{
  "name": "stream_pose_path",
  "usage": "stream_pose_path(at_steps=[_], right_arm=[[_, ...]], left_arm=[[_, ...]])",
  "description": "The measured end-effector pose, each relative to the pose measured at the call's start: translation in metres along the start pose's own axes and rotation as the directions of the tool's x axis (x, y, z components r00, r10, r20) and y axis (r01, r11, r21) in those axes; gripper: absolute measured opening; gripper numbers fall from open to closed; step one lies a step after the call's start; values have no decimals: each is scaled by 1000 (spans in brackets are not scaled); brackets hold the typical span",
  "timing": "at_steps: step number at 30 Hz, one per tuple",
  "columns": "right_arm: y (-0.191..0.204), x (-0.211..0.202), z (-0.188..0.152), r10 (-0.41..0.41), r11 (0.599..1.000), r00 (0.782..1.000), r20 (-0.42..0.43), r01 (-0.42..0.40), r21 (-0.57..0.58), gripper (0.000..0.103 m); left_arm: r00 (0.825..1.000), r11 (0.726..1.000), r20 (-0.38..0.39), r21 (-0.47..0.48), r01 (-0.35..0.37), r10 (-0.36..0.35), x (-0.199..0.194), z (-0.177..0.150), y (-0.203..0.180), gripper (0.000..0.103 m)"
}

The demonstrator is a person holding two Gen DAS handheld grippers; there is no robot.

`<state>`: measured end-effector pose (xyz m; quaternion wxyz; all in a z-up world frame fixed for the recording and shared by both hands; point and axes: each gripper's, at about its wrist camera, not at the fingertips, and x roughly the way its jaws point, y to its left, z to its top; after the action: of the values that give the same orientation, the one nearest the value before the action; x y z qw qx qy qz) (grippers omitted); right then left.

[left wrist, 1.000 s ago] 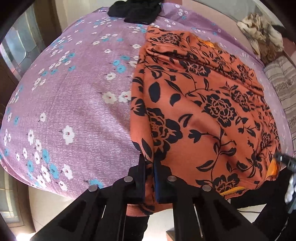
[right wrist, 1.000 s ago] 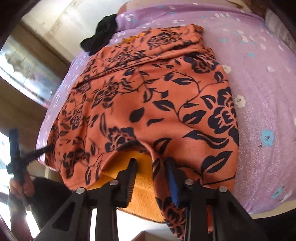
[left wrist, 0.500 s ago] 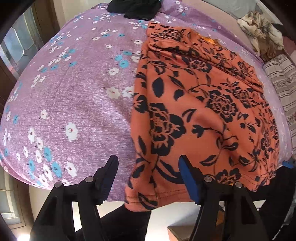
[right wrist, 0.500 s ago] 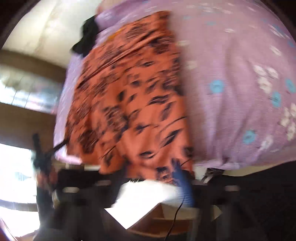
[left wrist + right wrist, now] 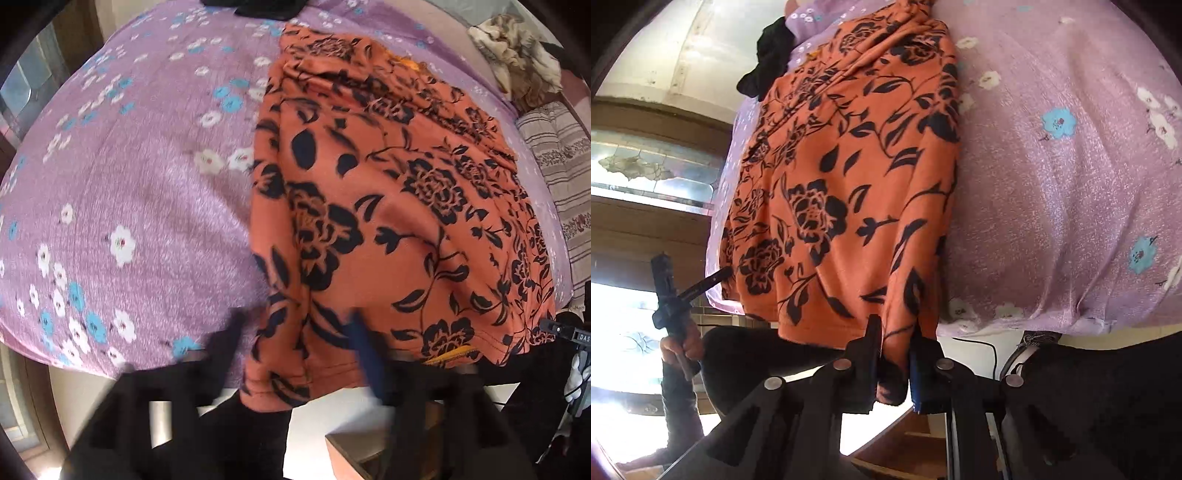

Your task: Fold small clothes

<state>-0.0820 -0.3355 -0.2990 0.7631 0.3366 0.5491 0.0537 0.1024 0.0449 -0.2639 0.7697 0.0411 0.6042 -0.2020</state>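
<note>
Right hand-held gripper [image 5: 894,354] reclamped garment [image 5: 849,177] hem at 6 o'clock for folding; left hand-held gripper [image 5: 295,343] released, jaws apart.

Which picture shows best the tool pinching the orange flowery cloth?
The right wrist view. There the right tool, sharp and near, is shut on the bottom hem of the orange cloth with black flowers. The left wrist view shows more of the cloth spread on the purple flowered sheet, but its left tool is blurred and open.

Daylit fisheye views; window [image 5: 624,332] glare blown out, left claw [image 5: 295,350] motion-blurred.
</note>
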Motion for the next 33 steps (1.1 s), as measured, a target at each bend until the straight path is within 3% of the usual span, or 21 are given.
stream_pose_path(at_steps=[2,3,4,5,7,8,12,15,20,24,28,30,33], right_arm=[[-7,5,3,-21,999,1000,0,21,34,17],[-10,9,4,-16,998,1000,-7,17,66,17],[-11,14,5,-4,996,1000,-14,5,89,18],[-11,14,4,-5,997,1000,-7,6,83,18],[-7,13,3,-12,998,1000,7,11,55,18],[-12,12,4,-2,998,1000,10,1,65,18],[-14,0,4,36,998,998,45,-39,51,10],[-7,-18,9,118,992,990,83,-122,42,10],[6,-48,33,282,957,943,176,-289,16,10],[18,-63,69,327,941,907,266,-338,-5,10],[18,-72,122,321,940,877,358,-340,-8,9],[18,-68,154,321,937,861,394,-350,1,9],[13,-62,194,280,948,857,433,-318,17,9]], left_arm=[[1000,1000,-9,15,-2,2,3,-2,-1,69],[1000,1000,-8,24,1,-1,3,-3,-4,61],[1000,999,-1,44,8,-8,1,-4,-8,42],[1000,998,3,65,4,-5,1,-4,-14,35],[999,993,18,108,-44,42,1,-5,-21,9],[998,991,20,115,-66,64,2,-5,-21,9],[999,998,29,51,-25,23,-1,0,-11,7],[996,998,76,18,53,-55,-18,5,-3,7],[970,985,174,25,169,-171,-63,33,3,6],[946,975,241,9,223,-218,-89,75,9,4],[925,971,309,-16,239,-223,-102,130,16,4],[924,971,318,-43,236,-211,-98,161,22,4],[942,971,276,-88,224,-192,-79,191,27,4]])
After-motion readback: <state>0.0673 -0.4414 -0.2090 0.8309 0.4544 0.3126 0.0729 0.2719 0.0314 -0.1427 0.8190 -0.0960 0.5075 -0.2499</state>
